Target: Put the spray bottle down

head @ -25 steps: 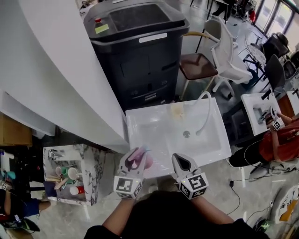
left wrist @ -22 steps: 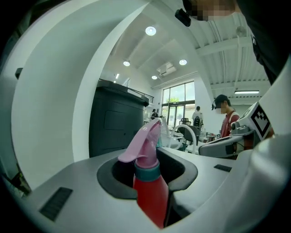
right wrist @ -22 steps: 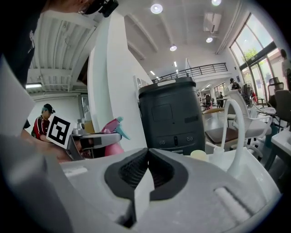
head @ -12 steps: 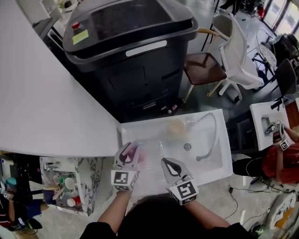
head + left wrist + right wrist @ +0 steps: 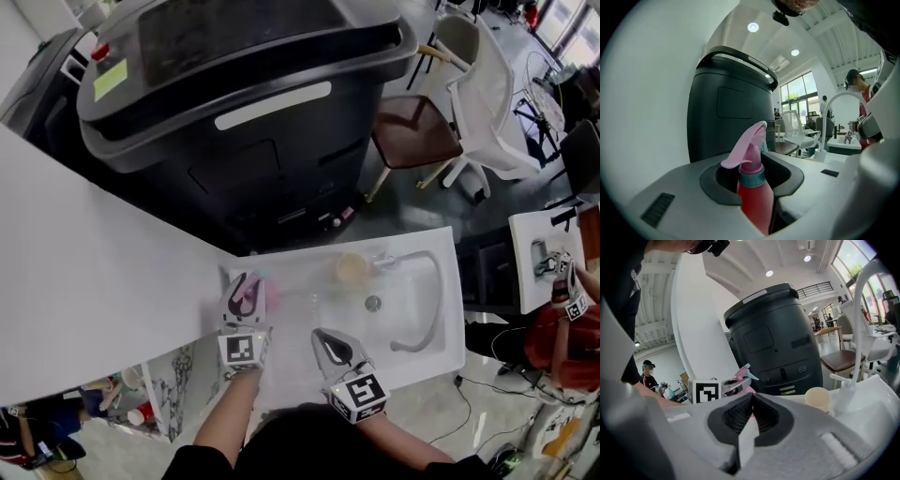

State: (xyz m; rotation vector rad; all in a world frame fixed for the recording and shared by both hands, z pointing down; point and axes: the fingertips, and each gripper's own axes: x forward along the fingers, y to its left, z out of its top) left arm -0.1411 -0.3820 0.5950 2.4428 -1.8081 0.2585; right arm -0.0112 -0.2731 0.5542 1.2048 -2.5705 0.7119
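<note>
Spray bottle (image 5: pixel 752 192): red body, teal collar, pink trigger head; pinched between left gripper (image 5: pixel 246 292) jaws, over left end of white sink (image 5: pixel 452 319). Right gripper (image 5: pixel 331 347) jaws pressed together, empty, at sink's near rim. Paper cup (image 5: pixel 352 269) beside faucet (image 5: pixel 437 281) at sink's far edge. Black machine (image 5: pixel 244 112) behind sink, chair (image 5: pixel 412 131) beyond sink's right end.

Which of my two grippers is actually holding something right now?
The left gripper: its jaws clamp a red spray bottle with a pink trigger. The right gripper has its jaws together with nothing between.
</note>
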